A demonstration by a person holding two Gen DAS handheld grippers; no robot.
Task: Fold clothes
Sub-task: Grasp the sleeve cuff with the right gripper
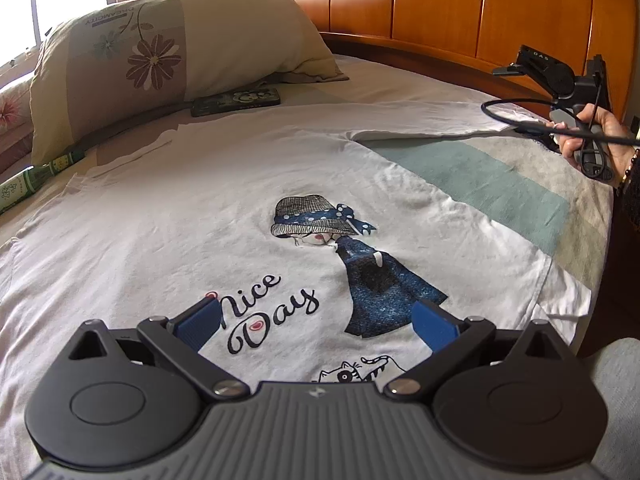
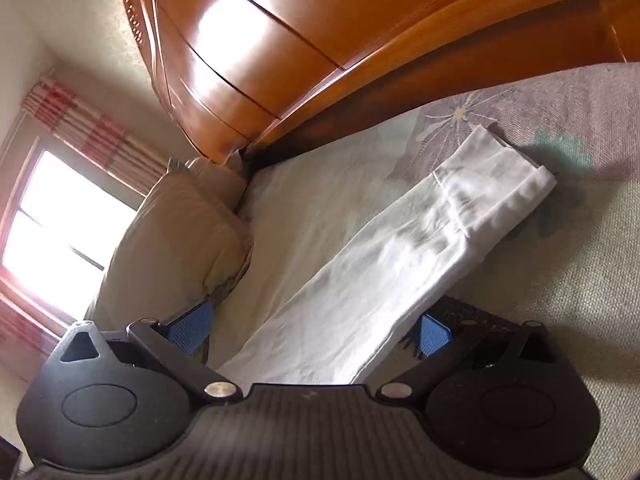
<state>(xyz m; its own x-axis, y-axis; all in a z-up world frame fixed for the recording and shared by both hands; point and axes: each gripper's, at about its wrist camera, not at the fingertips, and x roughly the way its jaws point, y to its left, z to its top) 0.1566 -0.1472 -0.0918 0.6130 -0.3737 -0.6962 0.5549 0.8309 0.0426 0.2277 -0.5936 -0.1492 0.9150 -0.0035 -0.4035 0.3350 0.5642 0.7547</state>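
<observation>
Left gripper [image 1: 316,322]: jaws standing wide apart, nothing between the blue pads [image 1: 198,322]; it is hovering over the lower chest of the white T-shirt [image 1: 168,216], the "Nice Day" lettering showing in the gap.

Right gripper [image 2: 314,330]: jaws spread, gripping nothing; the long sleeve [image 2: 400,264] is running up through the gap between the two blue pads and on toward its cuff. Whether a pad is touching the cloth: cannot tell.

Right gripper, seen from the left wrist [image 1: 560,80]: sitting at the far right edge of the bed, a hand [image 1: 596,136] wrapping its handle, a black cable looping off it.

T-shirt: lying flat and face up on the bed, printed figure in a hat and blue dress at centre, hem toward the left gripper, collar end toward the pillow [image 1: 160,60].

Sleeve: stretching straight out sideways over the bedsheet [image 2: 580,280], cuff lying on a flower print, short of the headboard [image 2: 300,40].

Beside shirt: dark phone [image 1: 236,101] lying just at the pillow's foot; green bottle [image 1: 36,182] resting at the left edge, partly under the pillow.

Background: window glaring bright, striped curtain beside it.
</observation>
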